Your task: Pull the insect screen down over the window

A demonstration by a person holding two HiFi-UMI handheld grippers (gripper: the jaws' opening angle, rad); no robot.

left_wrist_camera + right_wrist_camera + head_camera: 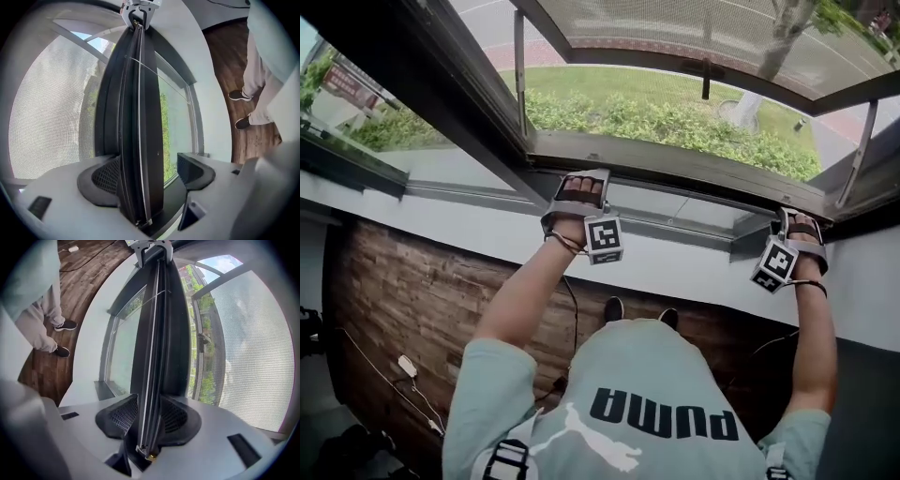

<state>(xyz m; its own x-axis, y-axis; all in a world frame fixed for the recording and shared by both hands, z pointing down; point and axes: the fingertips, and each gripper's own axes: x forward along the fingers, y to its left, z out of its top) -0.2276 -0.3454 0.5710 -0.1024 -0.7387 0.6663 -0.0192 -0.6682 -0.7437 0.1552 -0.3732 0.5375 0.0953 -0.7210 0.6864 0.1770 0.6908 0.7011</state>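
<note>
The insect screen's grey mesh [675, 28] hangs above its dark bottom bar [684, 167], which runs across the open window. My left gripper [578, 192] is at the bar's left part and my right gripper [802, 230] near its right end. In the left gripper view the bar [140, 117] stands between the jaws of the left gripper [147, 173]. One pad [105, 180] lies against it and the other [194, 171] stands apart. In the right gripper view both pads of the right gripper [150, 418] press on the bar [161, 333].
Below the bar run the window's lower frame and a white sill [675, 272]. A glass pane [176, 131] is beside the bar. A metal stay [861, 155] is at the right. The person's feet [614, 307] stand on wooden floor with cables [408, 370].
</note>
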